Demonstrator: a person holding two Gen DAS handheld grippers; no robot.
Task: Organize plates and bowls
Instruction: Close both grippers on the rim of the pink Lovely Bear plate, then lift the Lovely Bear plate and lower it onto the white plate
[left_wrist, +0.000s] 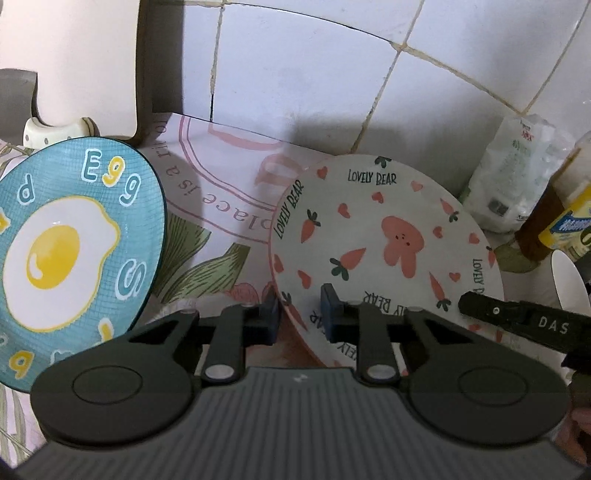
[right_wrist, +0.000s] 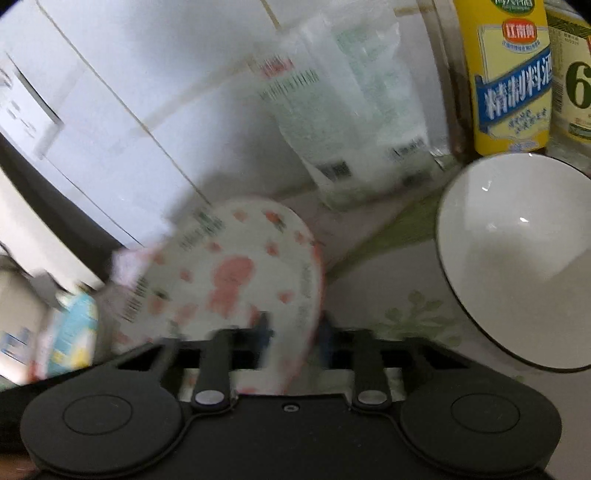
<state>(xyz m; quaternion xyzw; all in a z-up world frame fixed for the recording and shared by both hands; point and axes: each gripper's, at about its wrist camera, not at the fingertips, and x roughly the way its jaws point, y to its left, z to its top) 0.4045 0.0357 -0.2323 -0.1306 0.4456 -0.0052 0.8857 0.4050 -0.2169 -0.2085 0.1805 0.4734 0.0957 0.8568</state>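
A white plate (left_wrist: 388, 236) printed with a pink bear, carrots and "LOVELY BEAR" sits tilted on the patterned tablecloth (left_wrist: 221, 206). My left gripper (left_wrist: 301, 314) is shut on its near left rim, one pad on each side. In the right wrist view the same plate (right_wrist: 229, 273) is blurred, and my right gripper (right_wrist: 294, 332) is shut on its right rim. One of its fingers (left_wrist: 517, 321) reaches the plate's right edge in the left wrist view. A blue plate with a fried-egg picture (left_wrist: 74, 240) lies to the left. A white bowl with a dark rim (right_wrist: 517, 266) stands to the right.
White tiled wall (left_wrist: 295, 74) runs close behind the plates. A clear bag with print (right_wrist: 351, 122) leans against it, with a yellow-labelled bottle (right_wrist: 509, 81) and another bottle (right_wrist: 572, 81) at the back right. A beige appliance (left_wrist: 85, 62) stands at the back left.
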